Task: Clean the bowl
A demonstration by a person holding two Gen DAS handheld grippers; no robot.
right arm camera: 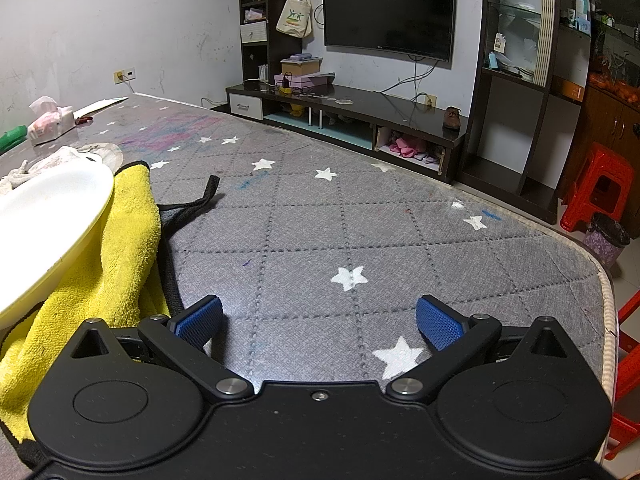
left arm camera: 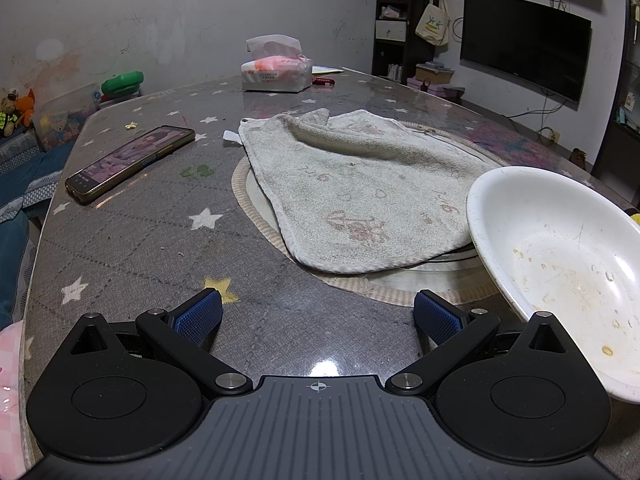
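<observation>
From the left wrist we see the bowl [left arm camera: 560,264] low at the right, just beside and ahead of our left claw [left arm camera: 318,316]. It is white, tilted, with brownish food specks across its inside. Its rim runs past the right finger without touching the blue pad [left arm camera: 436,317]. The left claw stands wide open, both pads well apart, holding nothing; only bare table [left arm camera: 140,248] shows between them. Straight ahead lies a grey towel [left arm camera: 360,188] spread over a round mat [left arm camera: 256,216], its near edge overlapping the bowl's far side. A phone [left arm camera: 130,162] lies to the left of the towel, and a tissue pack [left arm camera: 277,72] sits at the far end of the table.

From the right wrist we see the bowl [right arm camera: 48,220] at the left edge, to the left of and ahead of our right claw [right arm camera: 320,318]. It rests tilted on a yellow cloth [right arm camera: 120,264], which reaches down to just beside the left pad [right arm camera: 198,320]; we cannot tell whether they touch. The right claw is also wide open and empty, with the star-printed table [right arm camera: 360,216] between its pads. A television [right arm camera: 388,14] hangs on the far wall, and a red stool [right arm camera: 600,184] stands at the right.
</observation>
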